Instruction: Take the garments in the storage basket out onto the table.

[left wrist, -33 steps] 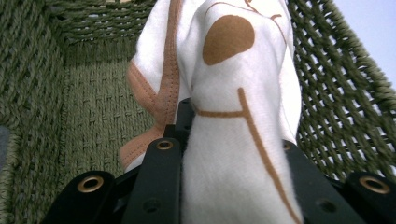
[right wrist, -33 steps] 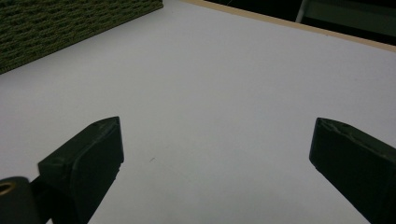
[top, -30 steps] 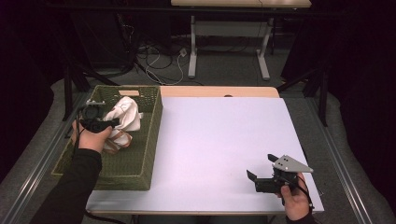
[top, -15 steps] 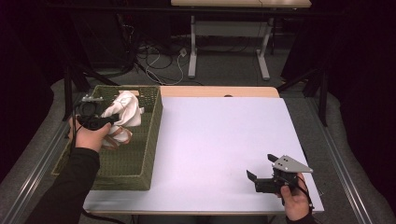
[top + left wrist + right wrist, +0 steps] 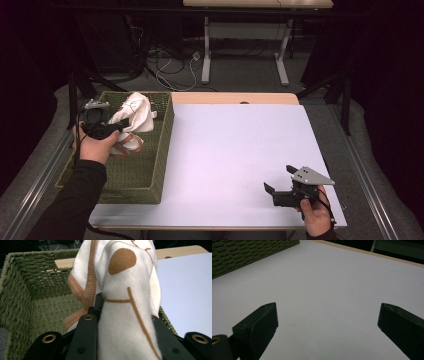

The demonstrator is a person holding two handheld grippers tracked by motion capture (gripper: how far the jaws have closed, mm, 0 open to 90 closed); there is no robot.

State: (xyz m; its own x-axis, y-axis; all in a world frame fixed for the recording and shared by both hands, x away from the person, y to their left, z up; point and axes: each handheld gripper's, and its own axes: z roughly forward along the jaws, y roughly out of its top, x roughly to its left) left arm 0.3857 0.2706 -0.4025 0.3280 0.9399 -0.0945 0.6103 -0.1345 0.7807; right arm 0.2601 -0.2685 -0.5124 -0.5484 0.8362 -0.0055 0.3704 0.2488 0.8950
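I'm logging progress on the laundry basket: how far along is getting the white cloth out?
Done: the left claw is shut on the white cloth with brown trim. In hand: the cloth hangs lifted above the green woven basket, its lower part hanging inside. Left: carrying it onto the white table, where the right claw waits open with nothing between its jaws.

- Garment [image 5: 130,315]: soft white cloth, brown stitched trim, matt.
- Basket [image 5: 160,150]: green woven fibre, coarse, rough.
- Table [image 5: 240,150]: smooth matt white top, pale wood edge.
- Left gripper [image 5: 120,322], right gripper [image 5: 328,322]: matt black plastic jaws.
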